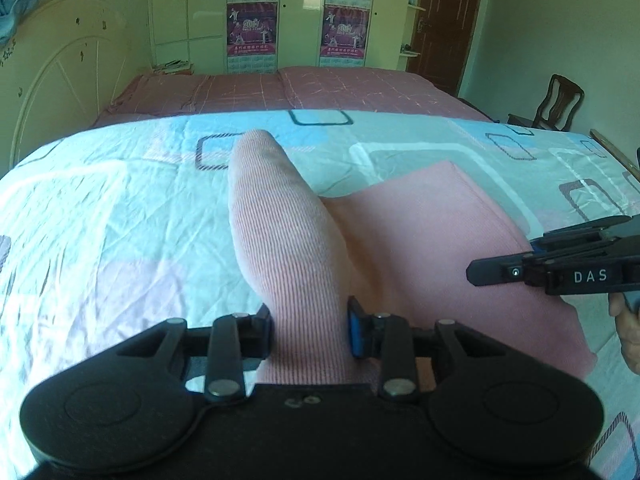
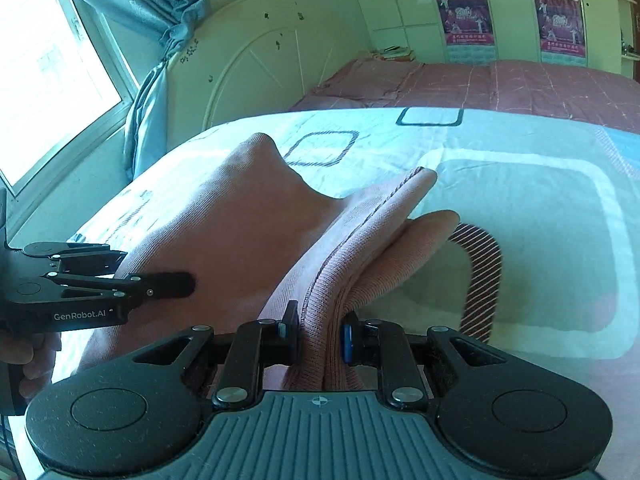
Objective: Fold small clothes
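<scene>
With each hand-held gripper, left (image 1: 308,330) and right (image 2: 320,336), clamping the pink garment (image 1: 420,240), your uneven pull risks skewing the fold on the bed (image 1: 100,220).

Patterned bedsheet (image 1: 100,216) w/ squares, pink quilt (image 1: 320,88) behind, cream headboard (image 2: 256,68), blue curtain (image 2: 160,20), window (image 2: 48,68), wardrobe posters (image 1: 252,28), wooden chair (image 1: 558,102), dark door (image 1: 448,20).
</scene>
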A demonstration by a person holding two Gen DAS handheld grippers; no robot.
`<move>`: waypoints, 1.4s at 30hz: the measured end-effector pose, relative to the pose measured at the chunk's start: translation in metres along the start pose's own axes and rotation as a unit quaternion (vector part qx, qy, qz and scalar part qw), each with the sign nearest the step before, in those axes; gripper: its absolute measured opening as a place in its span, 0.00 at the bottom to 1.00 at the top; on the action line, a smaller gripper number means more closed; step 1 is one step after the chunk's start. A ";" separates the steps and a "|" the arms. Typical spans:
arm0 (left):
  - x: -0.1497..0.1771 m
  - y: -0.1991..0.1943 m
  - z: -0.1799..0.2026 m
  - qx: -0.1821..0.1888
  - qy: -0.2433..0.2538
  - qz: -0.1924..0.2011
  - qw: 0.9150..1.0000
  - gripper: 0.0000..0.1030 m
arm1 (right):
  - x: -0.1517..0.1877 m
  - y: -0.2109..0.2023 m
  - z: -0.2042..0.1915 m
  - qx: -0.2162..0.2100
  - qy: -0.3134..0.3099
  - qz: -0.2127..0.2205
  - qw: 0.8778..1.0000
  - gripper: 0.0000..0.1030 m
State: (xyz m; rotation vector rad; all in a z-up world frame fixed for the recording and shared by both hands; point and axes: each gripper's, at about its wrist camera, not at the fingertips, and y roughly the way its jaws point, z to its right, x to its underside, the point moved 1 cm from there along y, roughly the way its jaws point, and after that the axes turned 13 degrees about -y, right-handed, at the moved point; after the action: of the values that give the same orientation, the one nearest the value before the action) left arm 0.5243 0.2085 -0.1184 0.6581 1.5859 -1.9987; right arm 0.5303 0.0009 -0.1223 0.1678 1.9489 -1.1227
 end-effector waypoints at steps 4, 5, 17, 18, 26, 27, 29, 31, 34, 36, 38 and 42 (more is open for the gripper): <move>0.010 0.014 -0.030 0.008 -0.040 -0.020 0.999 0.57 | 0.017 0.022 0.006 0.033 0.026 -0.027 0.999 0.19; 0.012 0.013 -0.035 0.002 -0.049 -0.011 0.999 0.79 | 0.024 0.023 0.013 0.034 0.039 -0.032 0.998 0.19; 0.007 0.019 -0.060 0.008 -0.049 -0.023 0.999 0.33 | 0.044 0.012 0.023 0.061 0.079 -0.027 0.995 0.19; 0.005 0.017 -0.061 0.005 -0.047 -0.020 0.999 0.33 | 0.044 0.010 0.025 0.059 0.081 -0.027 0.995 0.19; -0.020 0.008 -0.027 0.030 0.036 0.035 0.998 0.31 | -0.004 -0.011 0.011 0.123 -0.010 0.015 0.992 0.25; -0.023 0.023 -0.021 0.024 0.052 0.022 0.998 0.32 | -0.010 0.001 0.008 0.124 -0.028 0.003 0.992 0.24; -0.024 0.050 -0.017 0.010 0.058 -0.014 0.998 0.37 | -0.014 0.030 0.010 0.143 -0.051 -0.041 0.988 0.24; -0.026 0.063 -0.016 0.005 0.056 -0.026 0.998 0.37 | -0.007 0.057 0.021 0.165 -0.053 -0.086 0.981 0.24; -0.026 0.059 -0.014 -0.003 0.070 -0.033 0.997 0.37 | -0.004 0.055 0.030 0.162 -0.025 -0.079 0.983 0.25; -0.022 0.044 -0.012 0.000 0.078 -0.020 0.997 0.34 | -0.006 0.043 0.024 0.168 -0.024 -0.074 0.983 0.25; -0.014 0.018 -0.014 0.012 0.077 -0.006 0.997 0.31 | -0.008 0.019 0.007 0.157 -0.041 -0.049 0.986 0.25; 0.020 -0.027 -0.019 0.016 0.067 0.009 0.998 0.32 | 0.008 -0.018 -0.040 0.130 -0.095 -0.031 0.987 0.25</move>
State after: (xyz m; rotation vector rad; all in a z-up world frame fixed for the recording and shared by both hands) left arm 0.4929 0.2311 -0.1153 0.8329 1.6205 -2.0068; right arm 0.4926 0.0186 -0.1077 0.1339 1.6467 -1.3812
